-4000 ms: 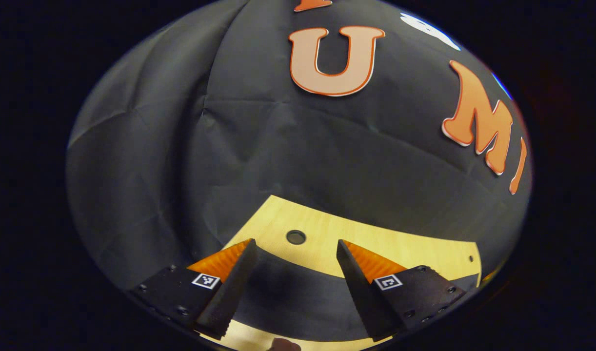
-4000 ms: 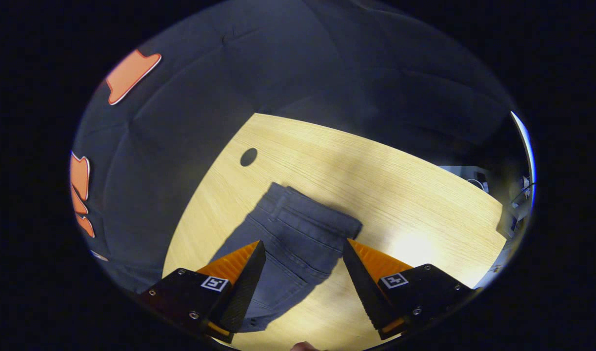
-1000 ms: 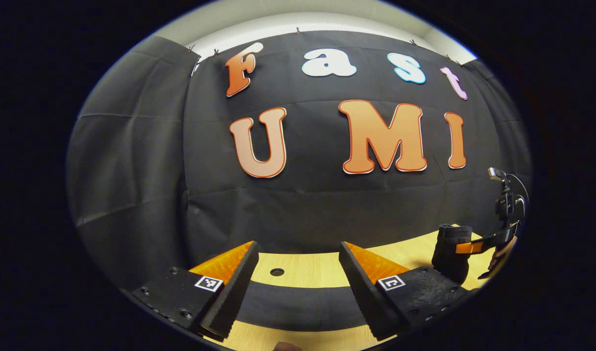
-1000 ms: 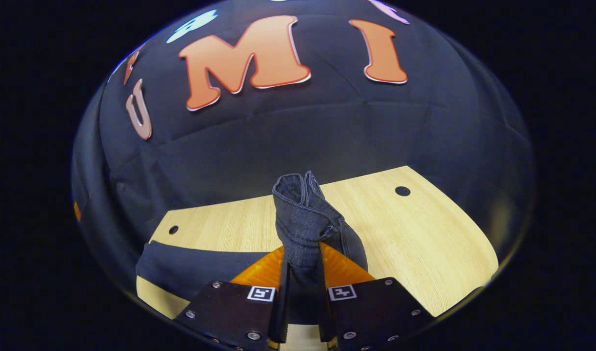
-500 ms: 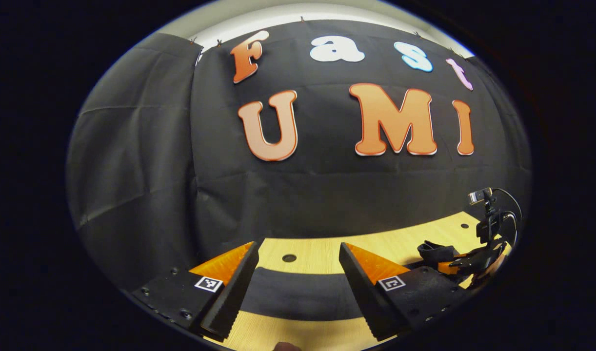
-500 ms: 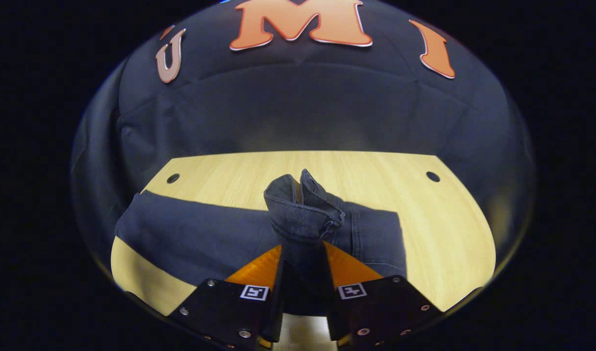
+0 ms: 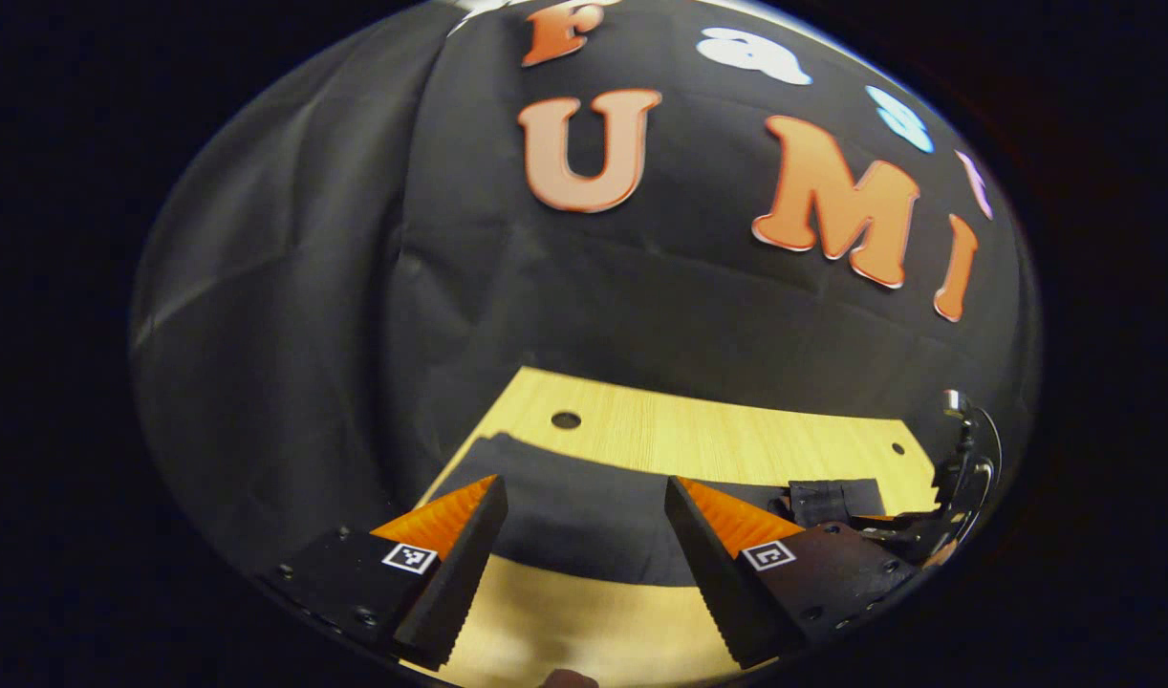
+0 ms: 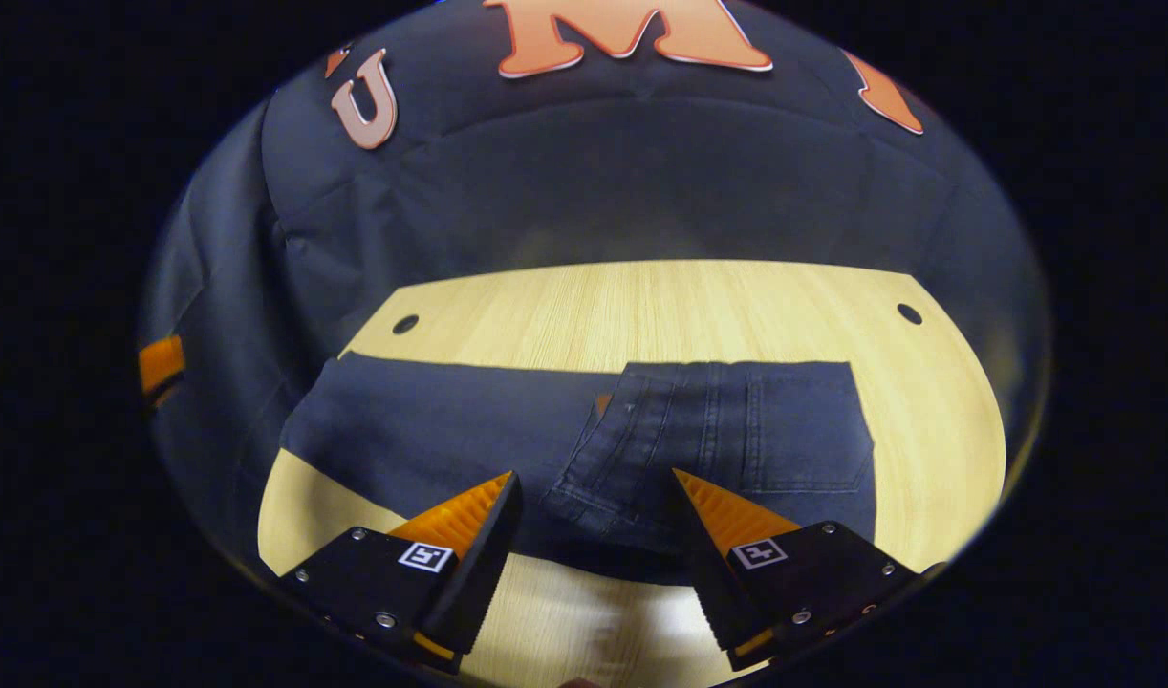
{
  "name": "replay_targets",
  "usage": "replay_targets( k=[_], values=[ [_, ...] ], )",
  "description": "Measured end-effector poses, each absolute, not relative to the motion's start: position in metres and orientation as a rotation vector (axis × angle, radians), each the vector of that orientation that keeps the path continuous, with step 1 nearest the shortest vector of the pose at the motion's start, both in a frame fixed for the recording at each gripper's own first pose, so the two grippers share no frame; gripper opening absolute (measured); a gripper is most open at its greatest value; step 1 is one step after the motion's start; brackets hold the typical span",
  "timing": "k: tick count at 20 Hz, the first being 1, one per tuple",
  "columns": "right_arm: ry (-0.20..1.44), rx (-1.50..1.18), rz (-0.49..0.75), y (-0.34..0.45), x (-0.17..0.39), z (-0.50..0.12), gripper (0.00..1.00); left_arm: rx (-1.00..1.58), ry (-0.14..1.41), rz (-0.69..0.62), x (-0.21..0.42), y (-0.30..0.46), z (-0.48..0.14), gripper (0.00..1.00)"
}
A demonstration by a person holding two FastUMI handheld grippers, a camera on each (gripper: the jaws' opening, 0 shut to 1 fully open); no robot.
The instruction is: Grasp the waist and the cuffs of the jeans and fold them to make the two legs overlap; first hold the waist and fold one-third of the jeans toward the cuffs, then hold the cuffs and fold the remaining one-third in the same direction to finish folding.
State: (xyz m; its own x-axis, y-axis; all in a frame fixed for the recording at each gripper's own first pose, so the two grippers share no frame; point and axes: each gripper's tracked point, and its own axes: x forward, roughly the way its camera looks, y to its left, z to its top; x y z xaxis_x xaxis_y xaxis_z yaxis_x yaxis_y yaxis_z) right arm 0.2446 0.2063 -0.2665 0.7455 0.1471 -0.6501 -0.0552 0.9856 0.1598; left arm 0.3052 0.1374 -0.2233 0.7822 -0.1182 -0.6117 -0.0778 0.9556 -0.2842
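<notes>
Just let the waist (image 8: 641, 449) drop onto the legs, so both my jaws are wide now; jeans (image 8: 469, 430) run sideways, cuffs (image 7: 508, 459) nearer my left gripper (image 7: 584, 535).

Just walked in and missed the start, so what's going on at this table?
A person with a gripper in each hand is folding dark jeans on a wooden table. The waist end lies folded over the legs. The right gripper is open above that fold; the left gripper is open over the leg end, gripping nothing.
</notes>
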Motion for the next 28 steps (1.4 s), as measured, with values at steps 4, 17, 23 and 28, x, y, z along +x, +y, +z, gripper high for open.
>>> replay_targets(
  k=[4, 17, 23, 28],
  values=[
    [0.584, 0.128, 0.025, 0.168, 0.238, -0.215, 0.97, -0.409, 0.924, 0.034, 0.306, 0.157, -0.285, 0.98],
    [0.443, 0.088, -0.34, 0.067, 0.119, -0.155, 0.97, -0.671, 1.47, 0.341, 0.323, 0.217, -0.465, 0.99],
    [0.448, 0.091, -0.388, 0.05, 0.094, -0.15, 0.97, -0.623, 1.495, 0.55, 0.327, 0.216, -0.485, 0.99],
    [0.46, 0.11, -0.389, 0.041, 0.088, -0.156, 0.97, -0.612, 1.404, 0.611, 0.344, 0.205, -0.491, 0.84]
  ],
)
